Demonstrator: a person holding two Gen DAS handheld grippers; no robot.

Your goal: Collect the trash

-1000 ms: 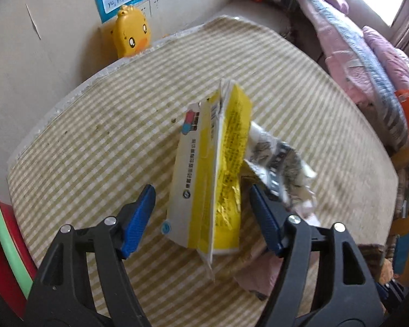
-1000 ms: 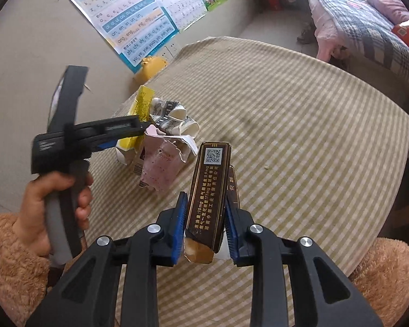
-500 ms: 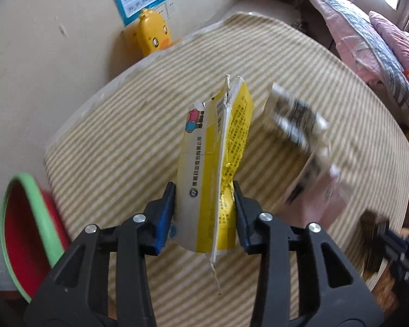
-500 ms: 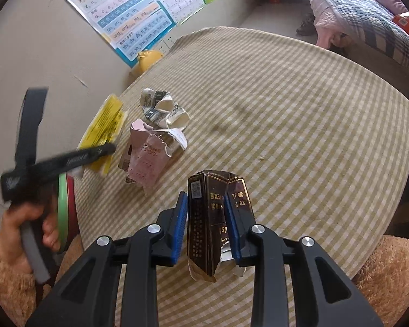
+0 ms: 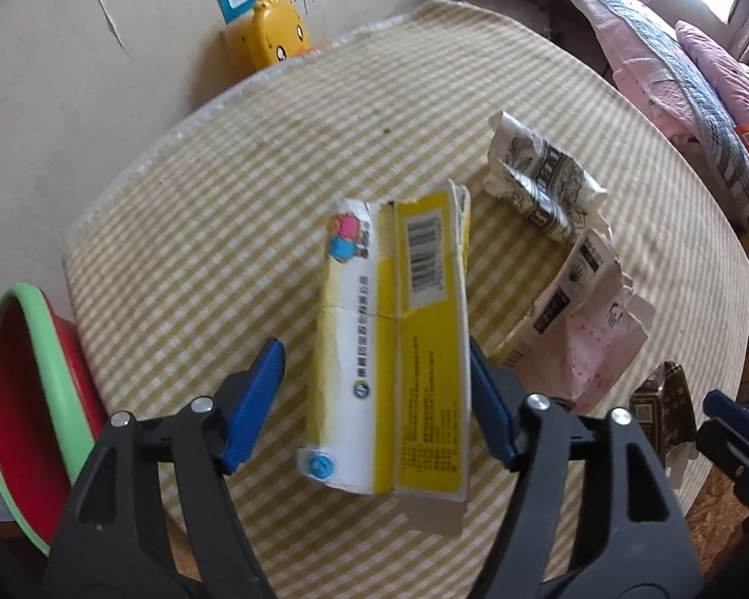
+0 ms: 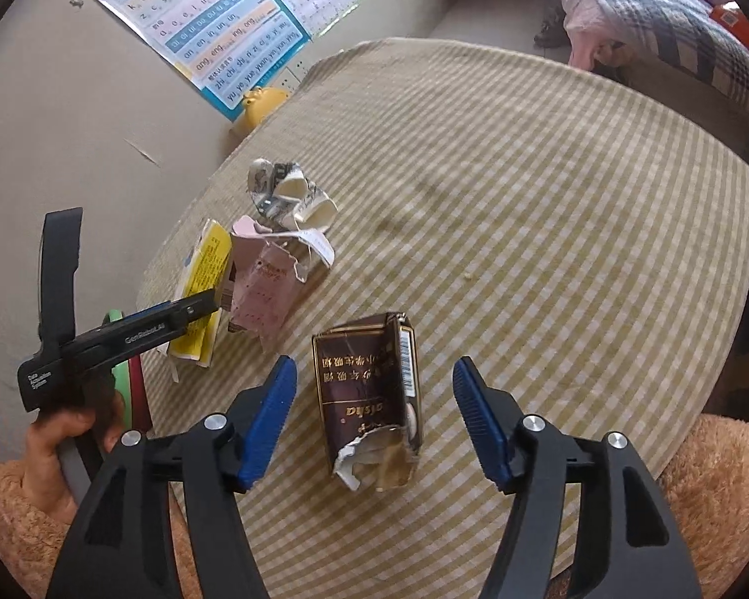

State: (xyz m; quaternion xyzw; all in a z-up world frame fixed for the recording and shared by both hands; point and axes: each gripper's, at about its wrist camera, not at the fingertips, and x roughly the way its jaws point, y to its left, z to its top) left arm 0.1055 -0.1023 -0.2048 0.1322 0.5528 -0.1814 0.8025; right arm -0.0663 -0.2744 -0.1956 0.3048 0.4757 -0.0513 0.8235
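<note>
A torn yellow and white carton (image 5: 394,349) lies flat on the checked tablecloth between the open fingers of my left gripper (image 5: 374,399); it also shows in the right wrist view (image 6: 202,289). A torn brown cigarette pack (image 6: 369,399) lies on the cloth between the open fingers of my right gripper (image 6: 374,409); it also shows in the left wrist view (image 5: 664,409). A pink torn wrapper (image 5: 589,329) and a crumpled black and white paper (image 5: 544,184) lie right of the carton.
A red basin with a green rim (image 5: 30,389) stands below the table's left edge. A yellow duck toy (image 5: 277,35) sits by the wall beyond the round table (image 6: 549,199). A bed with pink bedding (image 5: 674,65) is at the far right.
Both grippers have opened. The left one has let the yellow carton down flat on the cloth. The right one has let go of the brown pack, which now lies on the cloth.
</note>
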